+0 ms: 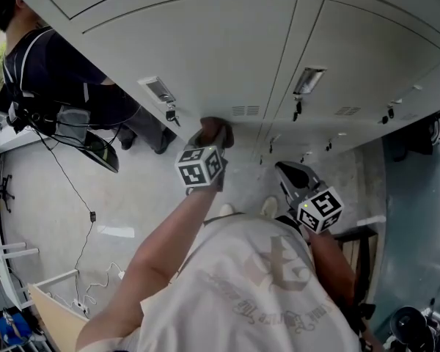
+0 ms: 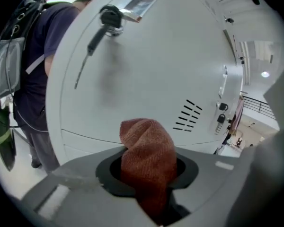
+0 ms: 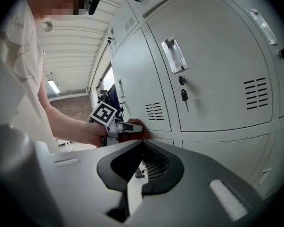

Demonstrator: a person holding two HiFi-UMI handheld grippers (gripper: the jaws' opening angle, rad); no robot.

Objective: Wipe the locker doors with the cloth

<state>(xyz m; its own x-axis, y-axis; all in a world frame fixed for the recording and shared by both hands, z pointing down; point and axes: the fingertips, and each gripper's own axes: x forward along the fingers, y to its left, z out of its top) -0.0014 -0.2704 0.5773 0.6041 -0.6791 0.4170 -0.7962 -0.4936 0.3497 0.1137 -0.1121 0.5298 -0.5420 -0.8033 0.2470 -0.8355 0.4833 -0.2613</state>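
Left gripper [image 1: 210, 144] pinches the cloth [image 2: 149, 148] against the door [image 2: 151, 56], right gripper [image 1: 286, 171] closed, empty; best press flat and overlap strokes.

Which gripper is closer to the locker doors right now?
Left. The left gripper holds the cloth against a locker door at its lower edge, beside its vent slots; the right gripper hangs back from it, empty.

Person in dark top [image 1: 51, 72] stands at far left, straps over the shoulders. Thin black cable [image 1: 92, 215] trails across pale floor [image 1: 147, 196]. Ceiling strip light [image 3: 53, 86] lit overhead.
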